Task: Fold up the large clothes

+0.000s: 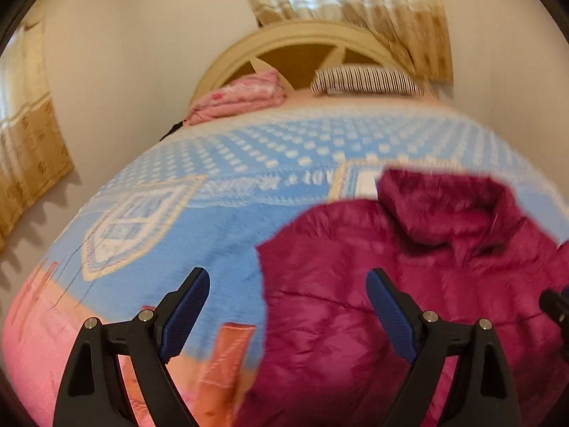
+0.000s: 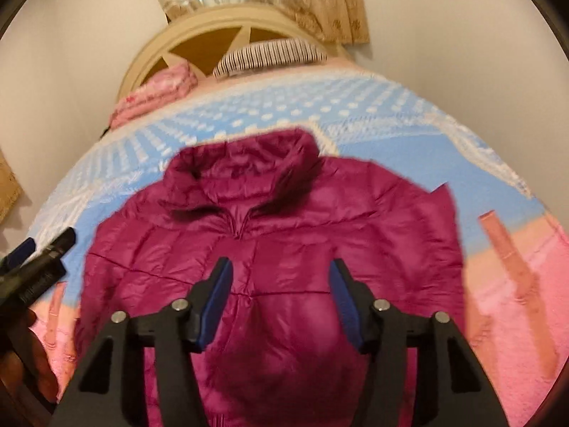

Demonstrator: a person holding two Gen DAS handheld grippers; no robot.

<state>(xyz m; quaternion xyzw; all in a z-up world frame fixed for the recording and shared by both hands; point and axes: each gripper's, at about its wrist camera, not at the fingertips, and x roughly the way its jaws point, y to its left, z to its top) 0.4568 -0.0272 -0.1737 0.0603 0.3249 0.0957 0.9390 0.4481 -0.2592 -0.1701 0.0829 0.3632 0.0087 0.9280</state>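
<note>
Magenta puffer jacket (image 2: 270, 235) lies flat, front up, on the bed cover (image 1: 213, 224), directly ahead of the right tongs (image 2: 281, 291), which stand half open and empty. Left tongs (image 1: 288, 306) stand wide, empty, straddling its left edge. Advice: grip the side edges squarely before folding inward.

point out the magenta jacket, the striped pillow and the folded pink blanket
magenta jacket (image 2: 284, 249): right wrist view, chest panel below the zip
striped pillow (image 2: 270, 53): right wrist view, middle of its striped face
folded pink blanket (image 1: 242, 98): left wrist view, top of the stack
</note>
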